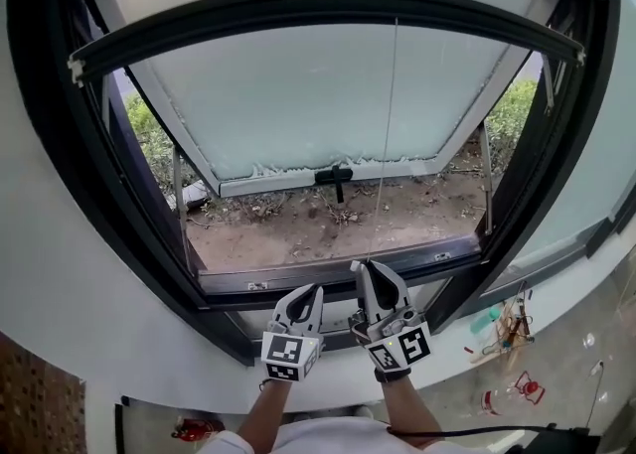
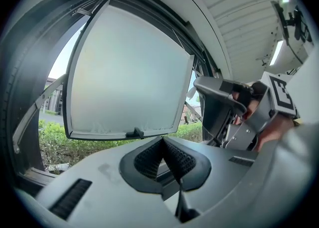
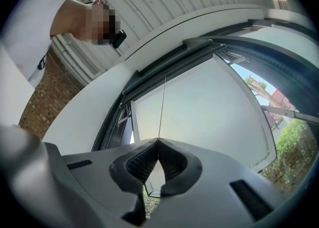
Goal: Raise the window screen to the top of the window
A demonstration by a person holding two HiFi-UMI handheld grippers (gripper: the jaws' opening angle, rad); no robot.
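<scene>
Sitting high in the opening, the window screen bar (image 1: pixel 318 0) spans the window frame (image 1: pixel 60 154) near its top. A thin cord (image 1: pixel 388 144) drops straight from it to your right gripper (image 1: pixel 361 268), whose jaws are pinched together on that cord just above the sill (image 1: pixel 248 291). Your left gripper (image 1: pixel 316 290) is just beside it at the sill, jaws closed together with nothing between them, and beyond the bar the frosted sash (image 1: pixel 318 94) is swung outward over bare ground (image 1: pixel 298 228) and green shrubs (image 1: pixel 149 134).
</scene>
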